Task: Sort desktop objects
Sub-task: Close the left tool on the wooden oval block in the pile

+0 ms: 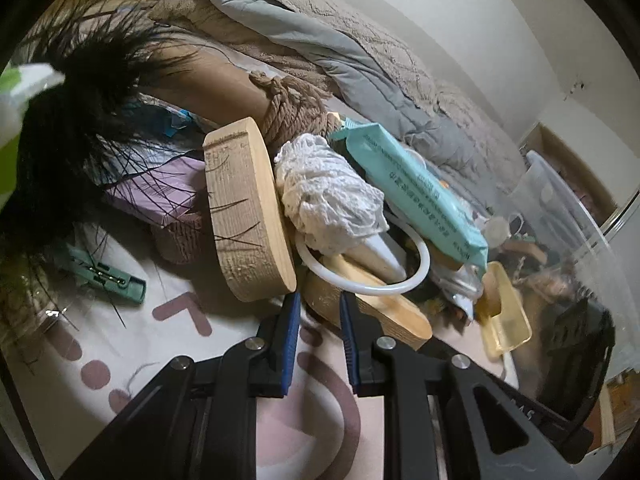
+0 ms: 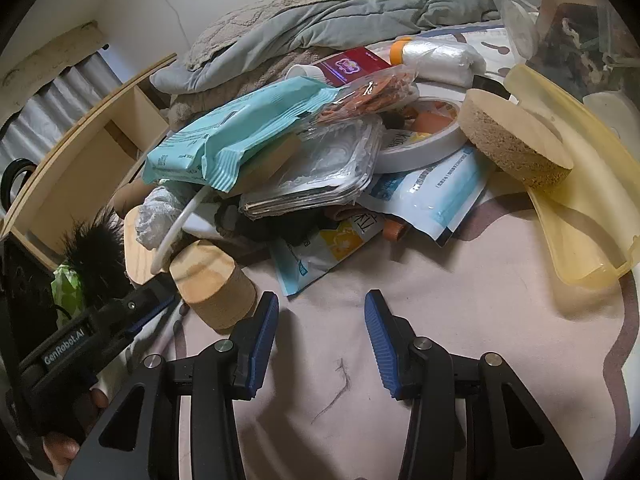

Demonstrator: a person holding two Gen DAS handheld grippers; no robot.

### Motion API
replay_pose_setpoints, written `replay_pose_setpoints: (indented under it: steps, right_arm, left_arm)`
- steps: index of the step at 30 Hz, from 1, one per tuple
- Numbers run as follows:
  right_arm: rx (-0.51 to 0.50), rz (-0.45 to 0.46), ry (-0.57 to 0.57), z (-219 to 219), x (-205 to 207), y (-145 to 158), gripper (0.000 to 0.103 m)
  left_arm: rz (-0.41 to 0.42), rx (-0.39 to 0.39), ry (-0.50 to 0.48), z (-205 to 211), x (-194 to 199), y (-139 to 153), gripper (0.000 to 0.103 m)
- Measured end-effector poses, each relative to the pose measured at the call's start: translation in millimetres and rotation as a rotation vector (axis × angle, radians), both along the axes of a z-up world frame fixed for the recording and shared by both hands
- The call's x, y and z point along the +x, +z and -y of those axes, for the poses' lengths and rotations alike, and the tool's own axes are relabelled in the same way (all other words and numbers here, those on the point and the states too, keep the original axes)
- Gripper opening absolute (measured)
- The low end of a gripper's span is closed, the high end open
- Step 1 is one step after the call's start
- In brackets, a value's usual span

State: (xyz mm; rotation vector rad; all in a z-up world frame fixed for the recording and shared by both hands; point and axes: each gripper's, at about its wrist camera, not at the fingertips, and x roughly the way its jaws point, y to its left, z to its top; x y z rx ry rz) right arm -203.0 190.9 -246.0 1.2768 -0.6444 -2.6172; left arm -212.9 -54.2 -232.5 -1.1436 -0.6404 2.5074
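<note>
Two blue-padded fingers of the left gripper (image 1: pixel 319 312) sit in the left wrist view, drawn as close as they go with nothing between them, their tips just short of a flat wooden piece (image 1: pixel 372 312). A thick wooden block (image 1: pixel 246 216) leans on the heap just beyond, beside a white ring (image 1: pixel 420 272) and a wad of white lace (image 1: pixel 332 196). A teal wipes pack (image 1: pixel 416 196) lies across the pile; its print is too blurred to read. Black feathers (image 1: pixel 76 128) fill the bed's left side, above a green clip (image 1: pixel 108 276). A yellow tray (image 1: pixel 506 316) lies to the right.

From the right wrist view, the right gripper (image 2: pixel 322 308) hangs unclenched over the bare bed sheet (image 2: pixel 460 320), holding nothing. The left gripper's body (image 2: pixel 80 344) at the left edge reads "GenRobot.AI". The heap lies ahead: the teal wipes pack (image 2: pixel 240 136), a clear plastic box (image 2: pixel 320 168), a roll of tape (image 2: pixel 424 140), a blue-and-white packet (image 2: pixel 432 196) with tiny unreadable print, a round cork-edged lid (image 2: pixel 516 140) and the yellow tray (image 2: pixel 580 208). A wooden cylinder (image 2: pixel 212 284) stands nearest the left finger.
</note>
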Motion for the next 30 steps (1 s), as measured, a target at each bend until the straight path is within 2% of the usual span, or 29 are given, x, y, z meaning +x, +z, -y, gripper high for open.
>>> replay_pose_setpoints:
  steps: [4, 5, 8, 9, 15, 21, 24, 30]
  right_arm:
    - [0.009, -0.002, 0.000, 0.1, 0.4, 0.2, 0.046]
    - [0.007, -0.003, -0.001, -0.3, 0.4, 0.0, 0.046]
    - [0.004, -0.004, -0.001, -0.6, 0.9, -0.6, 0.046]
    - [0.005, -0.005, -0.002, -0.3, 1.0, -0.7, 0.046]
    - [0.024, -0.007, -0.003, 3.0, 1.2, -0.2, 0.046]
    - [0.032, -0.004, -0.001, 4.1, 0.9, -0.5, 0.046]
    - [0.033, -0.003, -0.001, 3.9, 1.2, -1.2, 0.046]
    - [0.021, -0.004, -0.004, 3.2, 1.5, -1.7, 0.046]
  left_arm:
    - [-0.020, 0.048, -0.005, 0.5, -4.6, 1.8, 0.021]
    - [-0.022, 0.057, -0.006, -0.1, -5.5, 2.2, 0.025]
    - [-0.032, 0.083, -0.008, -0.2, -8.6, 2.4, 0.051]
    - [-0.039, 0.087, -0.005, -0.7, -9.6, 2.8, 0.053]
    - [-0.030, 0.110, -0.002, -4.4, -19.5, -3.6, 0.053]
    - [-0.005, 0.128, -0.043, -7.9, -21.4, -7.3, 0.053]
    - [-0.007, 0.081, -0.067, -18.6, -18.9, -5.6, 0.053]
    - [-0.017, 0.054, -0.077, -27.4, -10.9, -3.4, 0.053]
